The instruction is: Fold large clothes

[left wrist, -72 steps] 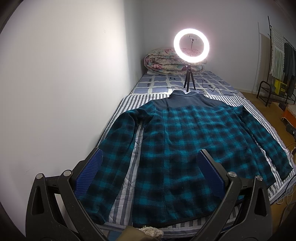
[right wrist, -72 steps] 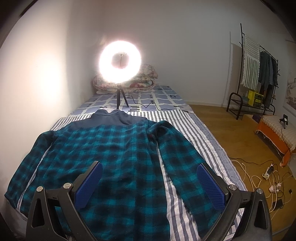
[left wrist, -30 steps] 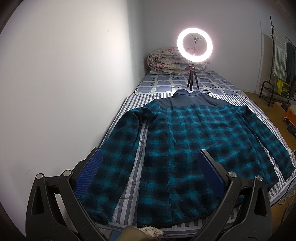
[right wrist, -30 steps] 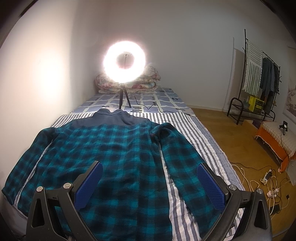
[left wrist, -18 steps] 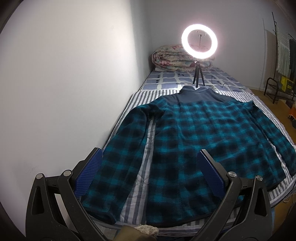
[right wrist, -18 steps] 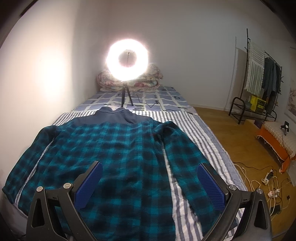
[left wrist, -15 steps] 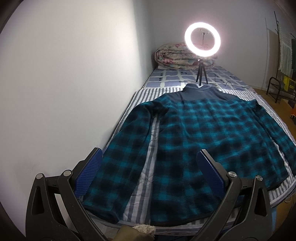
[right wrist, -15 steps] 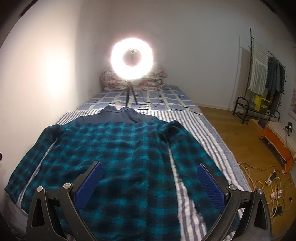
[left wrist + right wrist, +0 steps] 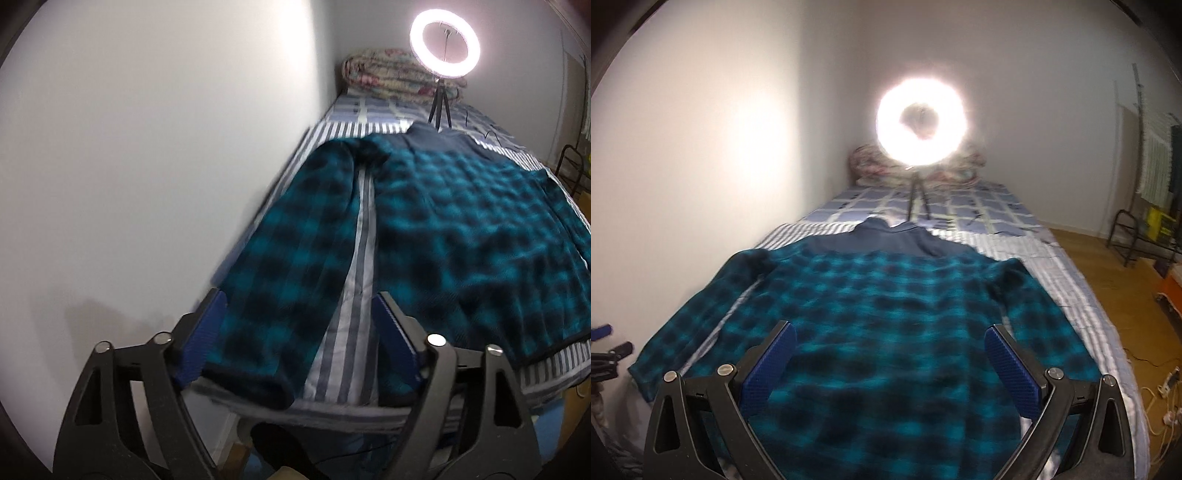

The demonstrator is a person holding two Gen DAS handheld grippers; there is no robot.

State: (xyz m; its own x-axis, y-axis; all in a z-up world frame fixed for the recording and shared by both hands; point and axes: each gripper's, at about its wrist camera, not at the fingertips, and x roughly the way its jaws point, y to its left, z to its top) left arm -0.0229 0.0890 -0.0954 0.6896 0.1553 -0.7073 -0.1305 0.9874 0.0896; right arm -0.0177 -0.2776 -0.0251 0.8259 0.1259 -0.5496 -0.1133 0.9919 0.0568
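A teal and black plaid jacket point(image 9: 461, 221) point(image 9: 886, 295) with a navy yoke and collar lies flat, back up, on the striped bed sheet point(image 9: 364, 236). Its left sleeve point(image 9: 295, 240) runs along the wall side down to the cuff point(image 9: 255, 384) at the bed's near edge. My left gripper point(image 9: 299, 299) hangs low over that cuff with the sleeve between its blue pads. Its jaws are closing and the pads stand clear of the cloth. My right gripper point(image 9: 891, 328) is open above the jacket's lower back, with nothing gripped.
A lit ring light on a tripod point(image 9: 445, 44) point(image 9: 923, 122) stands beyond the collar, with a folded quilt point(image 9: 388, 77) behind it. A white wall point(image 9: 147, 147) borders the bed's left. A clothes rack point(image 9: 1152, 166) and floor cables point(image 9: 1167, 380) are at the right.
My left gripper has dropped and swung toward the left sleeve, now straddling its cuff with narrower jaws. My right gripper has shifted left toward the jacket's middle.
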